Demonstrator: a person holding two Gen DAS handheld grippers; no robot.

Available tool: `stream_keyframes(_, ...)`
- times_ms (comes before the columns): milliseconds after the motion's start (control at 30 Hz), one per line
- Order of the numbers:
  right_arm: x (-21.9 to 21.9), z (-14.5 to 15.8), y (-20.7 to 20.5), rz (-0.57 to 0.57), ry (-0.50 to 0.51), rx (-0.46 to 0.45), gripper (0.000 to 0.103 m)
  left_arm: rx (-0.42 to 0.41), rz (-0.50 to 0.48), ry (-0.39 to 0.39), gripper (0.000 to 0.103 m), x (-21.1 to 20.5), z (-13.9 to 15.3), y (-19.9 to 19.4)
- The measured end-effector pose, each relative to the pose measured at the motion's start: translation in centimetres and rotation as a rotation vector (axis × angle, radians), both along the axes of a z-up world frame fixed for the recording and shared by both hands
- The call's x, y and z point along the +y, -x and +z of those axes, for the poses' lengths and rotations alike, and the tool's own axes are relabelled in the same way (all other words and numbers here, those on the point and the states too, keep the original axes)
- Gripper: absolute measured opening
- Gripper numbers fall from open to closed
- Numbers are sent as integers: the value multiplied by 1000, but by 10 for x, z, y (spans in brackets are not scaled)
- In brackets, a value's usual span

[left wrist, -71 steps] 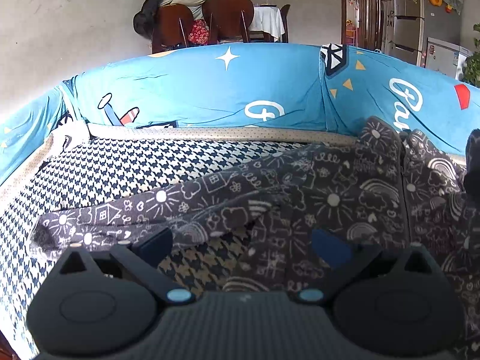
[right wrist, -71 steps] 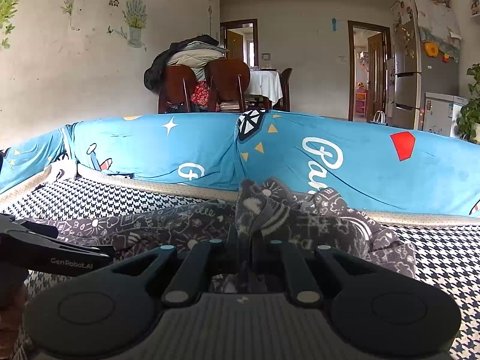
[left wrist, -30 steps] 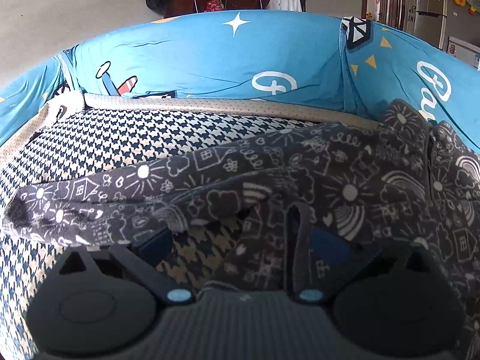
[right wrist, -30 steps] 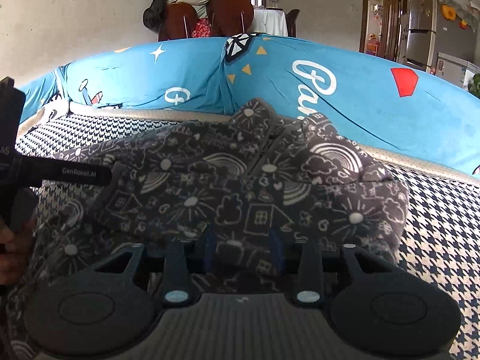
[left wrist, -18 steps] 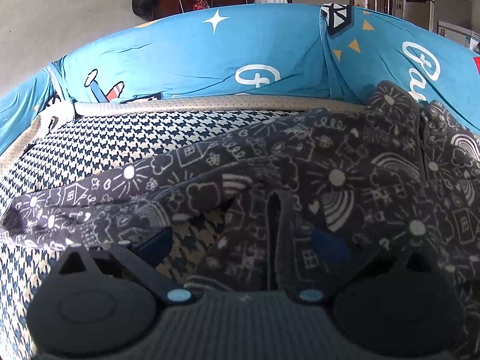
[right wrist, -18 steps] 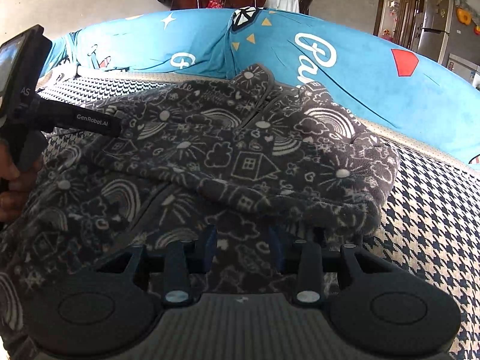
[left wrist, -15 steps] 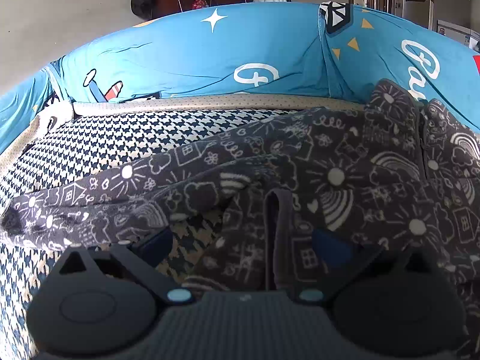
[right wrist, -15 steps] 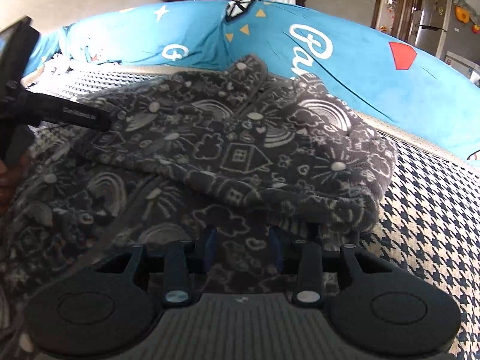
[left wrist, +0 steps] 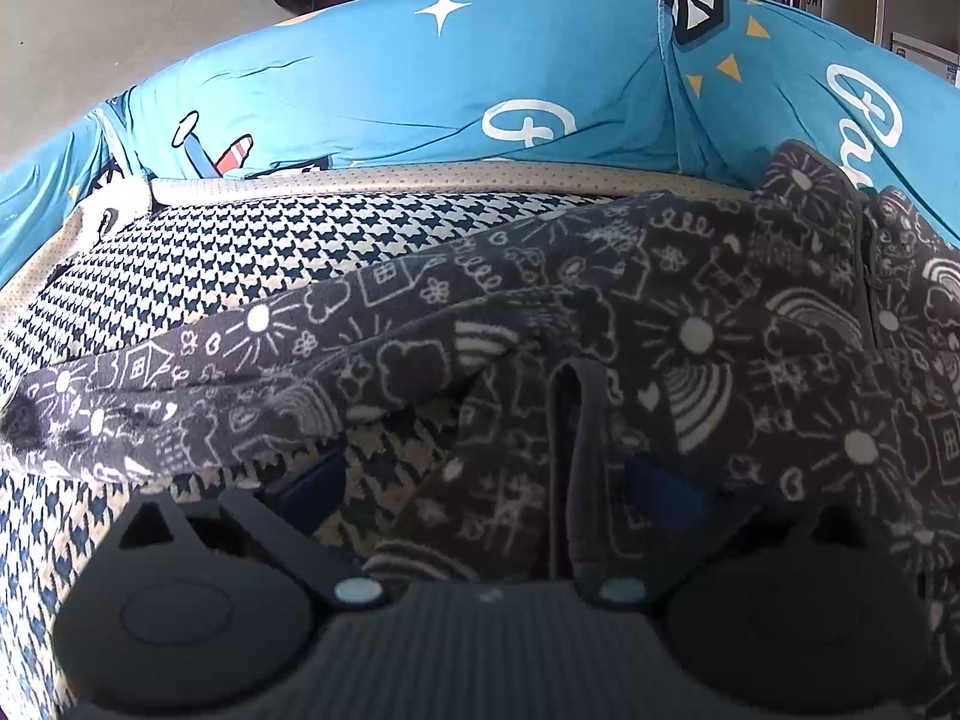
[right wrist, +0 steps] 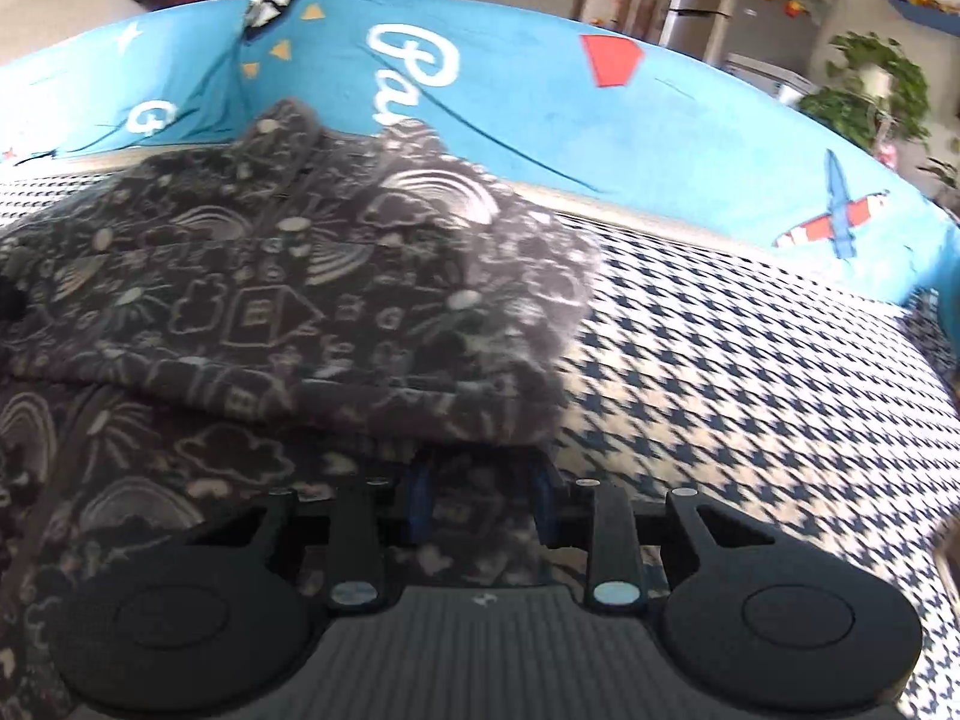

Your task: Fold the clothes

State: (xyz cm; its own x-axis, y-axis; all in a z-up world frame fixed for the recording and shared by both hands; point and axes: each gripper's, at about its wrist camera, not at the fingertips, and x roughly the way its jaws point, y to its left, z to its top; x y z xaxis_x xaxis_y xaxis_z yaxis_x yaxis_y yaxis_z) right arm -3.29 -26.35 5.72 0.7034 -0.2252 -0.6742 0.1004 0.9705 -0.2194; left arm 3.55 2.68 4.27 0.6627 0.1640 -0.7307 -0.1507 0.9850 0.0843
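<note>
Dark doodle-print top lay on houndstooth seat, collar near blue backrest. Backrest lettering only partly legible, "Pa…". Left gripper spread wide, hem between fingers. Right gripper: cloth between fingers, can't tell if clamped.

A dark grey fleece jacket with white doodles of suns, houses and rainbows is lying spread out, its sleeve stretching left and its right side folded over.
</note>
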Motion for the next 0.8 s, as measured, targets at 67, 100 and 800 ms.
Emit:
stream_keyframes(67,-11,1,0,-51,-3,8,45,8,-4,1,103,-1,-1,0)
stream_keyframes(100,-15,2,0,-56,-22,11,46,13,-8,2,103,-1,-2,0)
stream_keyframes(800,-8,41,12,49,-123,-110,49,12,-5,12,103,-3,-1,0)
